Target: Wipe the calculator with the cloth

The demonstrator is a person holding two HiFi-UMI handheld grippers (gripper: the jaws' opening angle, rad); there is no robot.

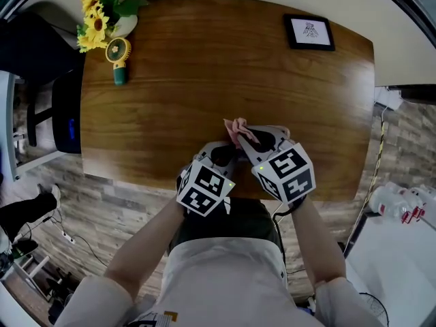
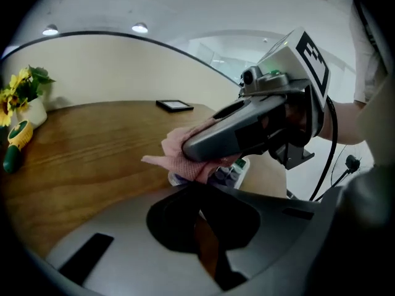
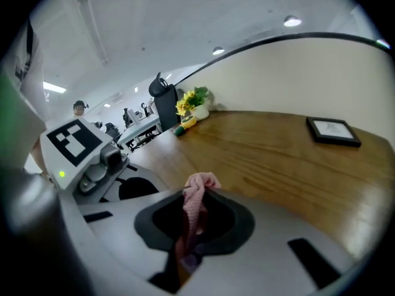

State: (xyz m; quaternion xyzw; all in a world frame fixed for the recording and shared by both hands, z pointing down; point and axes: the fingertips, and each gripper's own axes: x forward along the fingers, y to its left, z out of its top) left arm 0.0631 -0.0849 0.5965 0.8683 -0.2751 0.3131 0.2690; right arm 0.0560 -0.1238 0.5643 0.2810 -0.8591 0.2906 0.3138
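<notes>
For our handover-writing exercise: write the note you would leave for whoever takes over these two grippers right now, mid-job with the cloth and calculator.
Left gripper: jaws nearly together, apparently clamped on the near edge of the calculator, by the near edge of the table.
Right gripper: shut on the pink cloth, which lies on top of the calculator.
Done: both things gripped, cloth in contact. How much is wiped cannot be told.
Left: probably rub the cloth across the keys and face, then set both down.
</notes>
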